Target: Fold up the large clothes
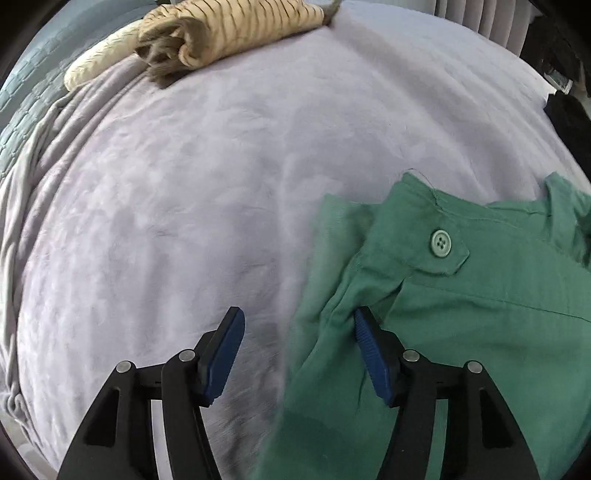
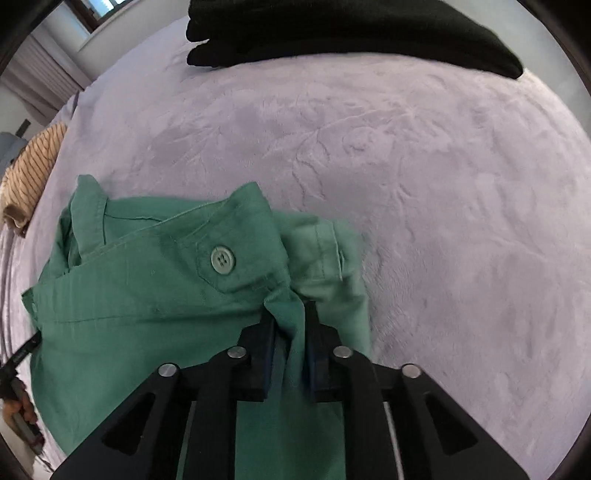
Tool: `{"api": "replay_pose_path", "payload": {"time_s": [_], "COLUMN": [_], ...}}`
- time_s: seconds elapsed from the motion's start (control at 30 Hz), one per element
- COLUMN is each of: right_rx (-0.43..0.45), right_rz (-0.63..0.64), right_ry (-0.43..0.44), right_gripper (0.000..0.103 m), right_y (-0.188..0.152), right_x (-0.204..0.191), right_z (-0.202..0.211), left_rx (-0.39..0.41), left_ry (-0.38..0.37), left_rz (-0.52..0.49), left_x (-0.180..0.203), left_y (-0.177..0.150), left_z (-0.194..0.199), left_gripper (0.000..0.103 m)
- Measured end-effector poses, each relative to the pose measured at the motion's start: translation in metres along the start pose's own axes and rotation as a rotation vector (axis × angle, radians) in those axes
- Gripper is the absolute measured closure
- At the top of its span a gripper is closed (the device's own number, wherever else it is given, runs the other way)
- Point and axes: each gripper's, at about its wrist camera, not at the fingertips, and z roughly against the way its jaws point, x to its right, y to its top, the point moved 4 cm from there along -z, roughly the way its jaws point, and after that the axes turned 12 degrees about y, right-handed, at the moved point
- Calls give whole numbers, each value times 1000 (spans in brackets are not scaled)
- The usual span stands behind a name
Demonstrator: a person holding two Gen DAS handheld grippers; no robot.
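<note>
Lying on the lavender blanket (image 2: 424, 155) of the bed is a green garment (image 2: 147, 295), its buttoned waistband end (image 1: 480, 229) pointing away from me and its length running back toward me, under both claws and out of the bottom of each view. One green button (image 2: 222, 260) on a tab is facing up near that far edge. The far corners are folding over themselves, so the exact outline of the cloth is not readable.

I am holding my right claw (image 2: 290, 325) steeply downward over the garment's right side. Its jaws are standing narrow and are pinching a raised ridge of the green fabric between the blue pads.

I am holding my left claw (image 1: 299, 332) steeply downward at the garment's left edge. Its jaws are standing apart: the right-hand finger (image 1: 373, 354) is resting on the green cloth, the left-hand finger (image 1: 221, 354) is over bare blanket, and the pads are not pressing on anything.

A striped tan bundle (image 1: 236, 29) is lying at the far left of the bed, well apart from the garment. A folded black garment (image 2: 351, 33) is lying at the far edge, also well apart.
</note>
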Motion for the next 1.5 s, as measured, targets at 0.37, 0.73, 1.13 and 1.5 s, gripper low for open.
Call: {"api": "replay_pose_path", "payload": {"time_s": [0.37,0.73,1.13,1.5], "right_rx": [-22,-72,-93,-137], "right_rz": [123,10,-65,-133], "right_ry": [349,96,12,272], "right_gripper": [81,81,91,38], "right_y": [-92,-141,-163,-202], "right_x": [-104,-27,16,-53], "right_z": [56,46,37,64], "left_rx": [77,-10,-136,-66], "left_ry": [-244,-126,-135,-230], "left_rz": [-197,-90,53,53], "left_x": [34,-10,-66,-91], "left_y": [-71,-114,-161,-145], "left_z": [95,56,30,56], "left_gripper": [39,39,39,17]}}
